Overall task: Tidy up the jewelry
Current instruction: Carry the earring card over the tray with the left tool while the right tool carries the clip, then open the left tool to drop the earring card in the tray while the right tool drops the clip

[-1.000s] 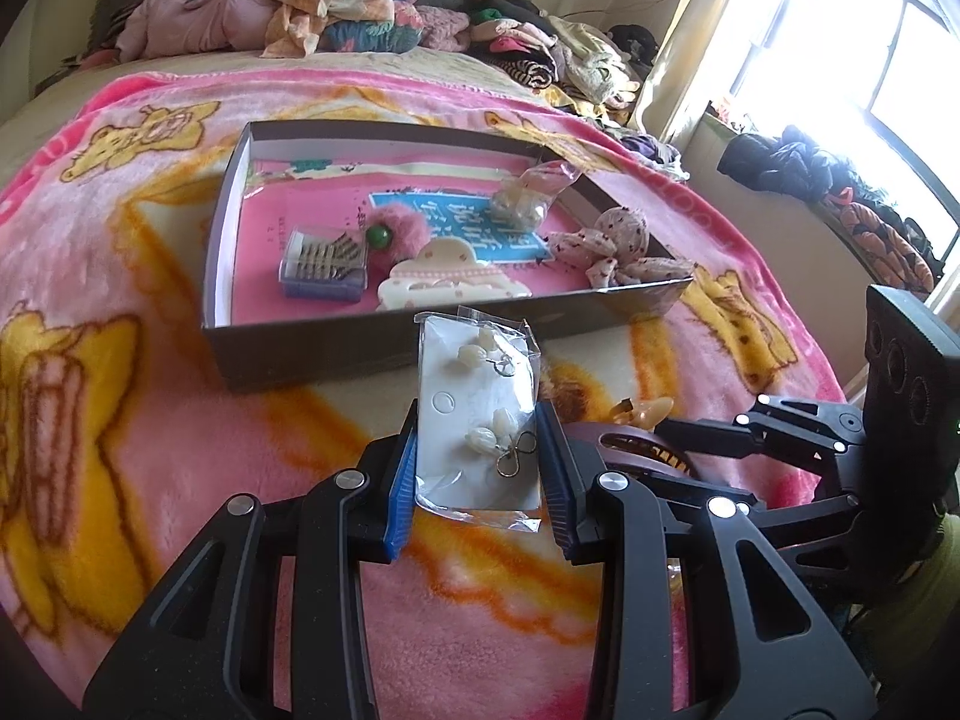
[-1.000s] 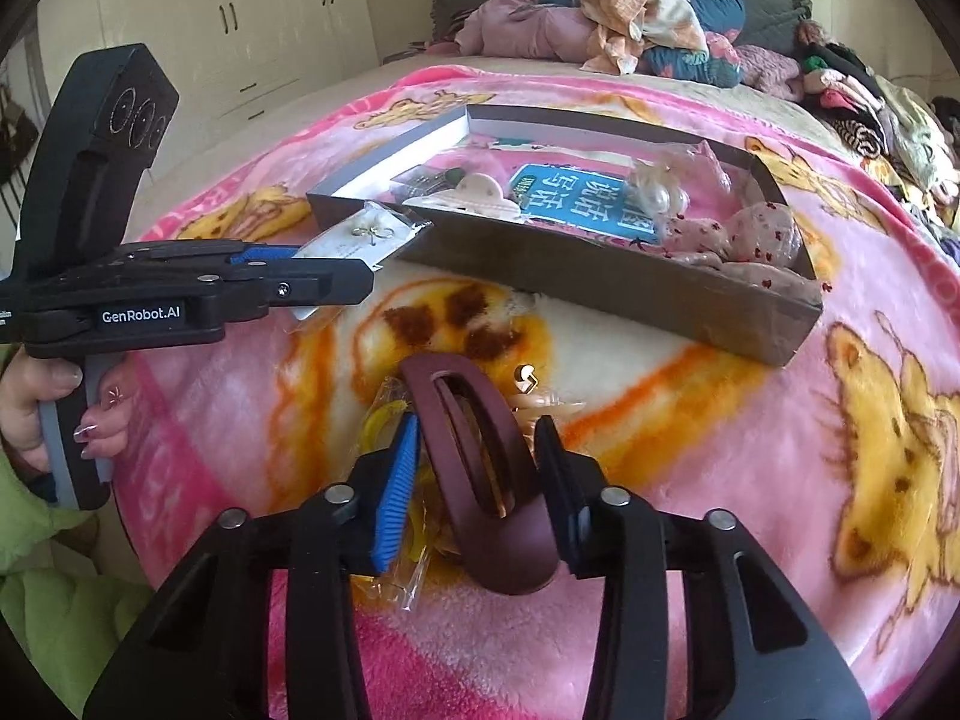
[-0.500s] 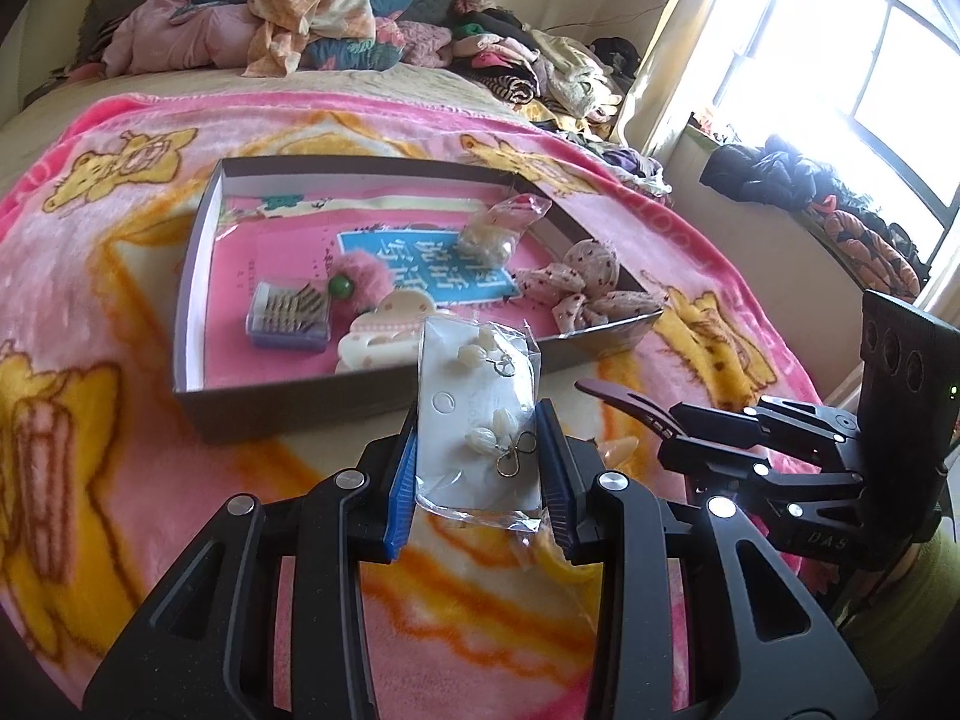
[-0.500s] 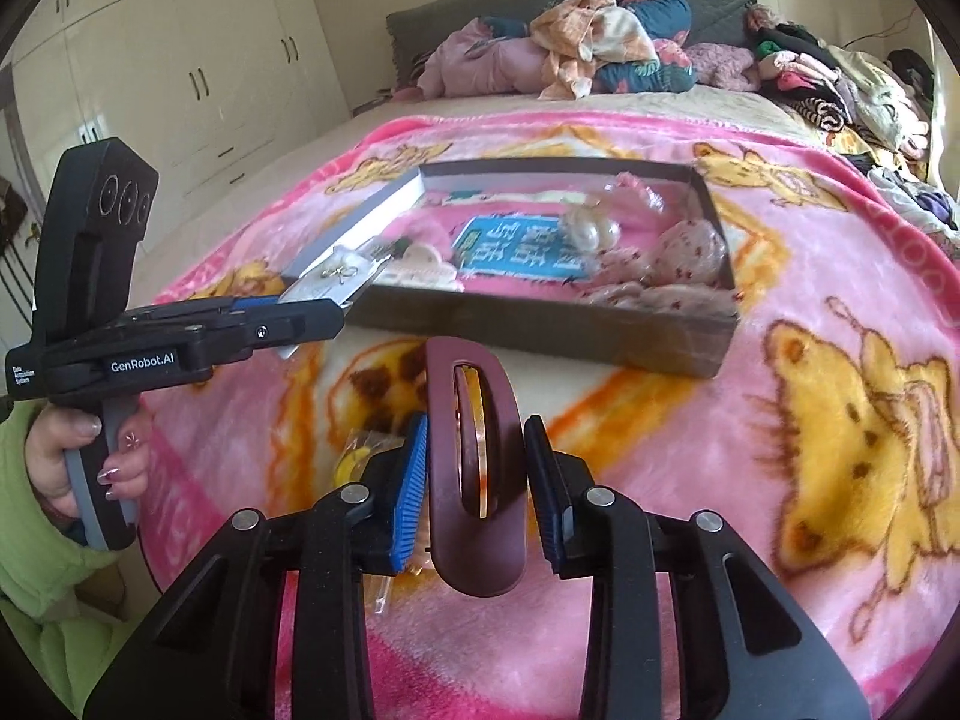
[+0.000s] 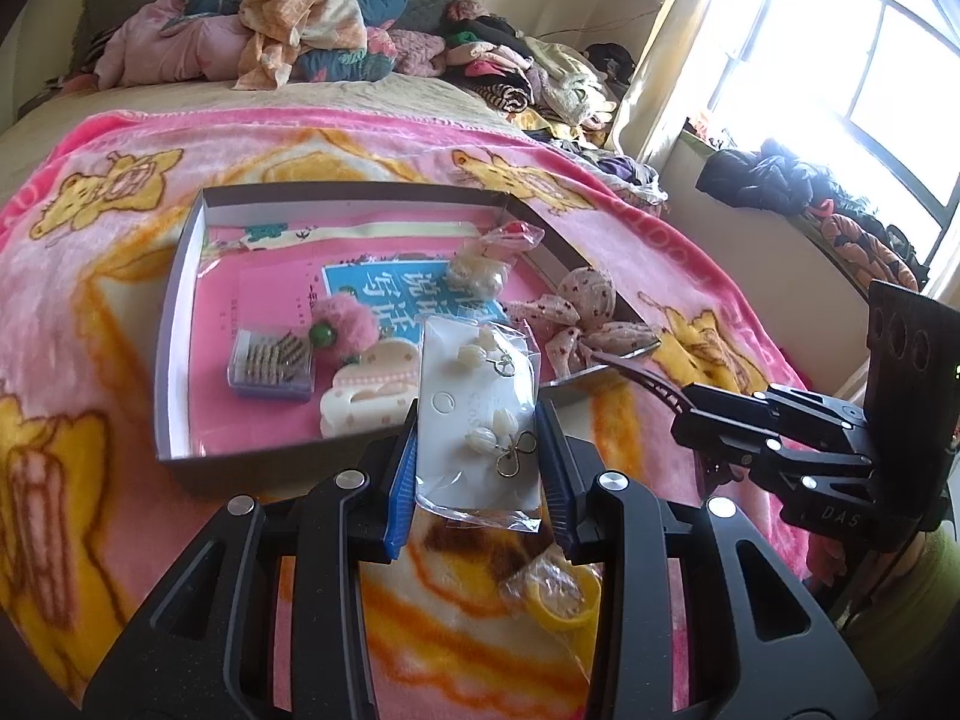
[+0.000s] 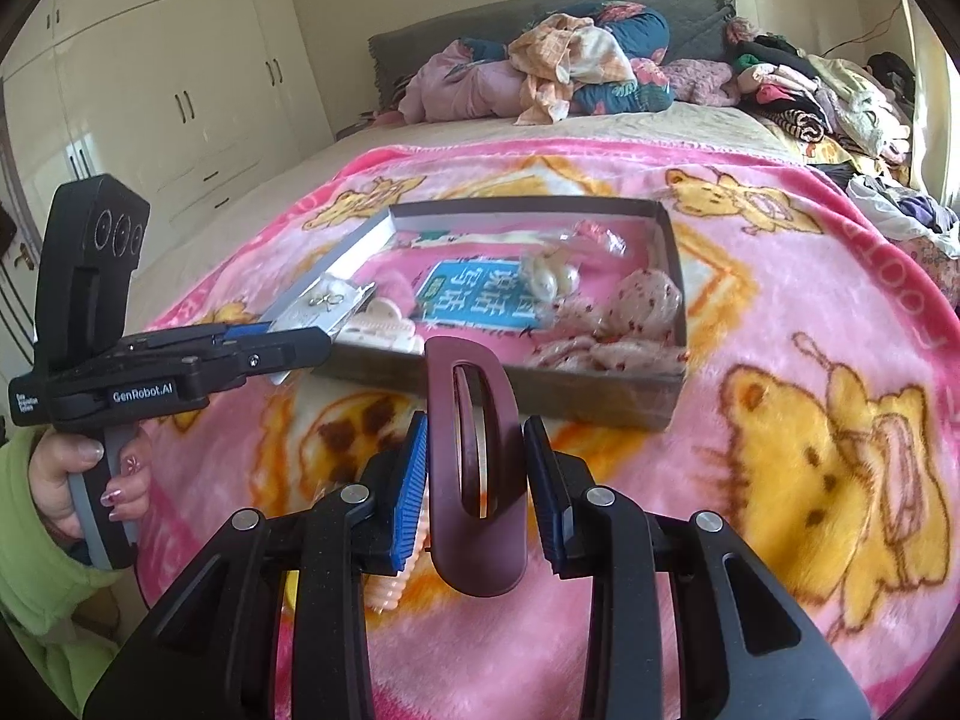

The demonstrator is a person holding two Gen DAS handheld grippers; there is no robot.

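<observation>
Left tongs (image 5: 477, 468) grip the earring card (image 5: 474, 414) over the box (image 5: 174, 324) edge, seemingly for dropping in (right tongs (image 6: 477, 480) clamp the hair clip (image 6: 474, 462), waiting short of it).

Box part full, left half open
Pink floor of the box (image 5: 210, 360) lies bare at its left; clips (image 5: 366, 396) and bows (image 5: 582, 300) crowd middle and right.

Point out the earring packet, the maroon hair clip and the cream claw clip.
earring packet (image 5: 477, 414): left wrist view, white card centre.
maroon hair clip (image 6: 477, 462): right wrist view, its body.
cream claw clip (image 5: 372, 387): left wrist view, its top.
</observation>
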